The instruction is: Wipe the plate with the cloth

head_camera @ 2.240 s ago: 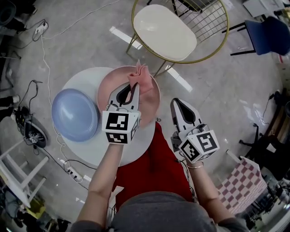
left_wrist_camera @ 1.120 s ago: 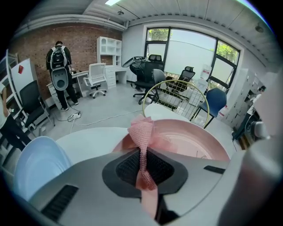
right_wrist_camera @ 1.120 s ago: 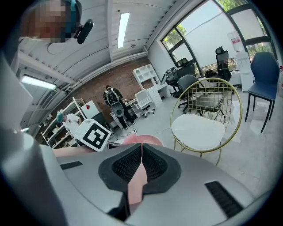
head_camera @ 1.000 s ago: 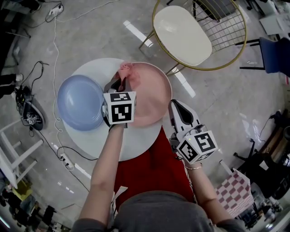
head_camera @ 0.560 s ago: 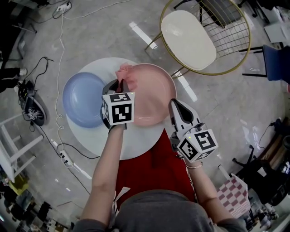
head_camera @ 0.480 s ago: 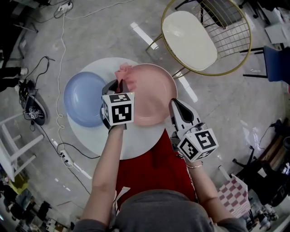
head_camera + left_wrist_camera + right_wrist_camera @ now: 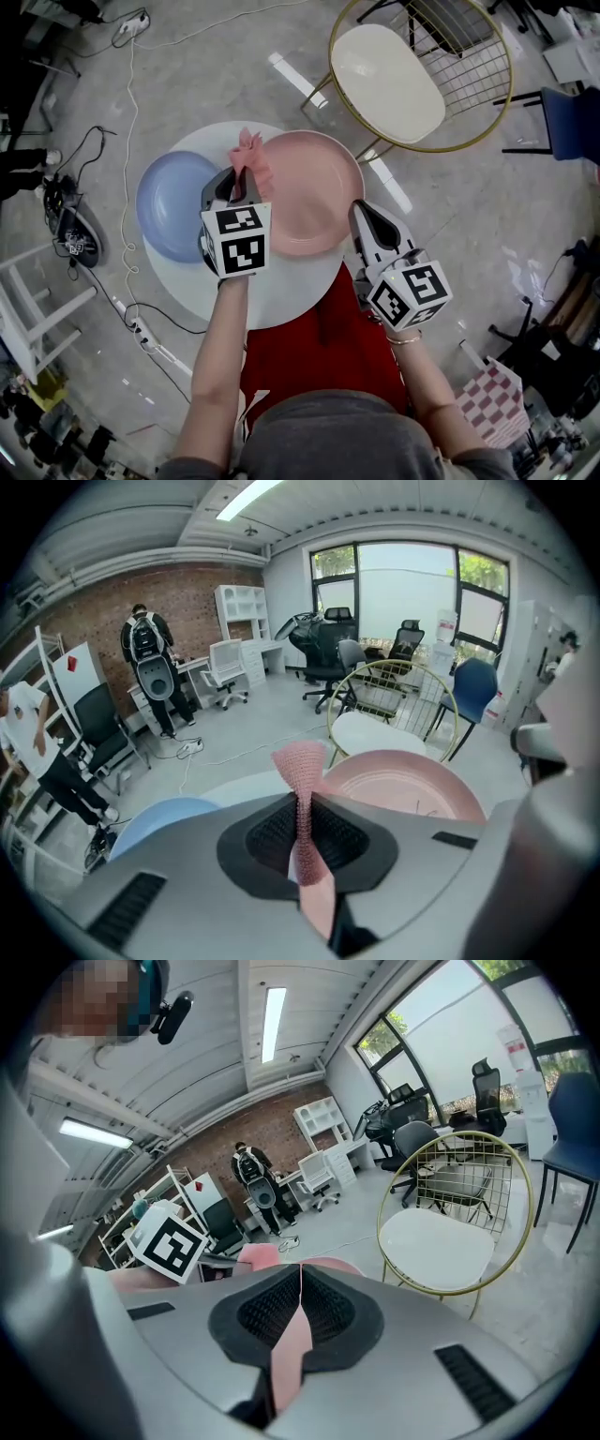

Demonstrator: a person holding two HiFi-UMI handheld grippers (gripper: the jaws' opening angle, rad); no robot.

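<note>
The left gripper (image 7: 238, 180) has its jaws closed on the pink cloth (image 7: 302, 761), holding it at the left rim of the pink plate (image 7: 317, 195). The plate lies toward the right edge of the round counter (image 7: 281, 292). The right gripper (image 7: 364, 212) is just beside the plate's right rim, its jaws together and empty.

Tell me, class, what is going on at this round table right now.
A person holds a gripper in each hand over a white round table. The left gripper is shut on a pink cloth at the left edge of the pink plate, next to a blue dish. The right gripper is shut and empty, and hangs by the plate's near right edge.
</note>
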